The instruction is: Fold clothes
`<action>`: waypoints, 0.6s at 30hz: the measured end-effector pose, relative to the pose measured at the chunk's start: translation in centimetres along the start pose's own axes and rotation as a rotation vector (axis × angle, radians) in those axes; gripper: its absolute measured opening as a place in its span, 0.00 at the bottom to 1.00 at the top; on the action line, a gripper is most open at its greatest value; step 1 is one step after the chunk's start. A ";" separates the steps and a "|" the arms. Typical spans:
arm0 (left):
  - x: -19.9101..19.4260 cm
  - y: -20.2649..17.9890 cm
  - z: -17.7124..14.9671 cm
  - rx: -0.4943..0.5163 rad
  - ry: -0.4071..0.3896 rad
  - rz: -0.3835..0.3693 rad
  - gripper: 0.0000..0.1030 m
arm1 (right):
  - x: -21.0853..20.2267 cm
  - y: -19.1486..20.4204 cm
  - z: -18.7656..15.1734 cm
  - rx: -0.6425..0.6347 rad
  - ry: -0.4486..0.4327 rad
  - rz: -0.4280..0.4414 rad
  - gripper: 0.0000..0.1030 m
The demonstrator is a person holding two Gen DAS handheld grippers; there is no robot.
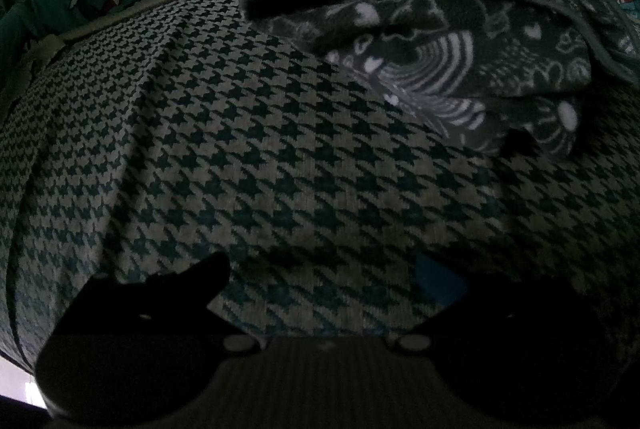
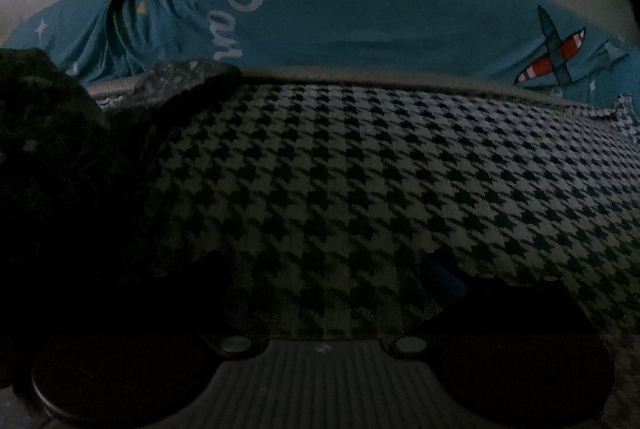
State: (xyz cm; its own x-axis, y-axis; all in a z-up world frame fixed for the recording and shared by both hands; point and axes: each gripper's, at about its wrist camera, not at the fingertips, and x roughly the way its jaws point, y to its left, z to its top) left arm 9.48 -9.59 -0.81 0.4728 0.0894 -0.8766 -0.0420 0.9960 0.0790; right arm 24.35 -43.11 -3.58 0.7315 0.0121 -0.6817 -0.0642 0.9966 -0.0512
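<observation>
A broad dark-green-and-pale houndstooth knitted garment [image 1: 248, 157] lies spread flat directly under and ahead of both tools, filling most of each wrist view, with shallow creases running away from the left tool on its left side. Beyond the far edge of that garment, ahead of both tools, stretches a turquoise printed bedsheet [image 2: 360, 25] bearing white cursive lettering, a red patch and a red-and-white striped aeroplane figure, with a pale wall above it. Ahead and to the right of the left tool, a crumpled dark grey fleece garment with white swirls and floral outlines [image 1: 460, 49] rests on top of the houndstooth cloth, its piped hem curling open at the top; the same heap shows close to the left of the right tool [image 2: 52, 157], mostly lost in shadow. The left gripper [image 1: 332, 281] sits low over the houndstooth garment with its two black fingers [image 1: 168, 293] set wide apart, nothing between them, and patterned cloth showing plainly in the gap; whether the tips touch the fabric cannot be told. The right gripper [image 2: 332, 281] likewise has its fingers [image 2: 516, 305] spread apart over the same cloth, holding nothing, its left finger merging into the dark of the fleece heap beside it. A small blue pad marks the inner face of each tool's right finger.
</observation>
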 end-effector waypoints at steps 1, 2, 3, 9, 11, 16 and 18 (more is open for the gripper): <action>0.0 0.0 0.0 -0.002 0.001 0.000 1.00 | -0.1 0.1 0.0 0.000 0.011 -0.002 1.00; 0.0 0.0 0.0 -0.003 0.001 -0.001 1.00 | -0.1 0.1 0.1 0.000 0.023 -0.003 1.00; 0.1 0.0 0.0 -0.004 0.001 0.000 1.00 | -0.2 0.2 0.1 0.005 0.038 -0.006 1.00; 0.4 -0.1 0.2 -0.012 0.000 0.007 1.00 | -1.0 0.7 0.5 0.037 0.133 -0.021 1.00; 0.4 0.0 0.2 -0.013 -0.001 0.009 1.00 | -1.2 0.9 0.6 0.048 0.165 -0.026 1.00; 0.3 -0.1 0.0 -0.006 -0.004 0.012 1.00 | -2.1 1.5 0.7 0.048 0.225 -0.032 1.00; 0.3 -0.1 -0.1 -0.004 -0.006 0.013 1.00 | -2.9 1.8 0.8 0.041 0.222 -0.035 1.00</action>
State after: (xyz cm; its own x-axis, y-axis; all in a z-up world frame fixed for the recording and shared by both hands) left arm 9.60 -9.70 -1.13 0.4772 0.1028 -0.8727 -0.0517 0.9947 0.0889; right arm 22.64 -41.26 -1.15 0.5655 -0.0362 -0.8240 -0.0104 0.9986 -0.0510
